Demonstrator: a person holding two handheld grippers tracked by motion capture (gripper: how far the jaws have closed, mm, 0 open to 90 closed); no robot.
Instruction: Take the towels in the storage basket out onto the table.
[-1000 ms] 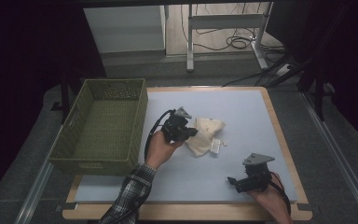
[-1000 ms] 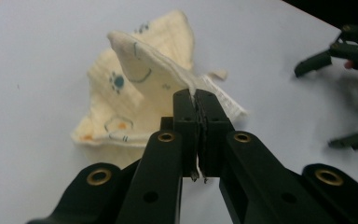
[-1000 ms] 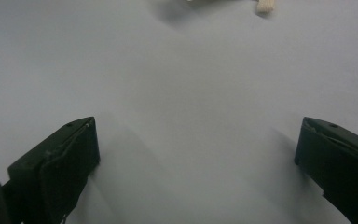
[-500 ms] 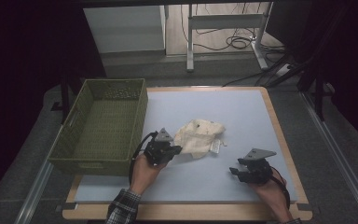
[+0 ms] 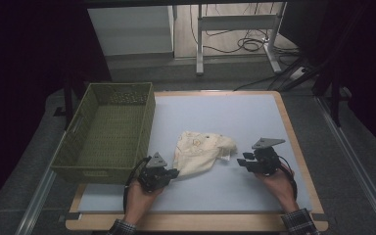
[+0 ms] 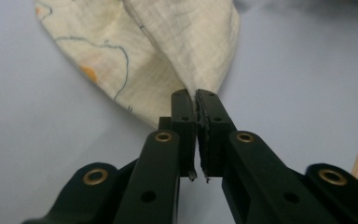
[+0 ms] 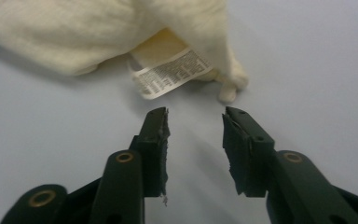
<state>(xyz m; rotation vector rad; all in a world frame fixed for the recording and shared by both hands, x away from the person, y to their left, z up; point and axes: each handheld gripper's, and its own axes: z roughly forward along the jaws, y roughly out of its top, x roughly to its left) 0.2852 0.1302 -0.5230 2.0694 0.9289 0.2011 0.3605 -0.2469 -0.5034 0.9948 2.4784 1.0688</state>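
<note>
Cloth: a cream printed cloth is lying crumpled on the pale blue mat, just right of the green basket, between the two grippers.
Long axis: the cloth is running roughly from 7 o'clock to 2 o'clock in the high view.
Left gripper: the left gripper is pinching the cloth's near-left corner; in the left gripper view its jaws are standing shut with the fabric fold rising from between them at 12 o'clock.
Right gripper: the right gripper has just been closing, yet its jaws are standing partly apart with nothing between them.
Key relation: the white label and cloth edge are lying just ahead of the right jaws, at 12 o'clock, not touching.
Nearer hand: the right hand is probably needing only a short push forward to take that end.
</note>
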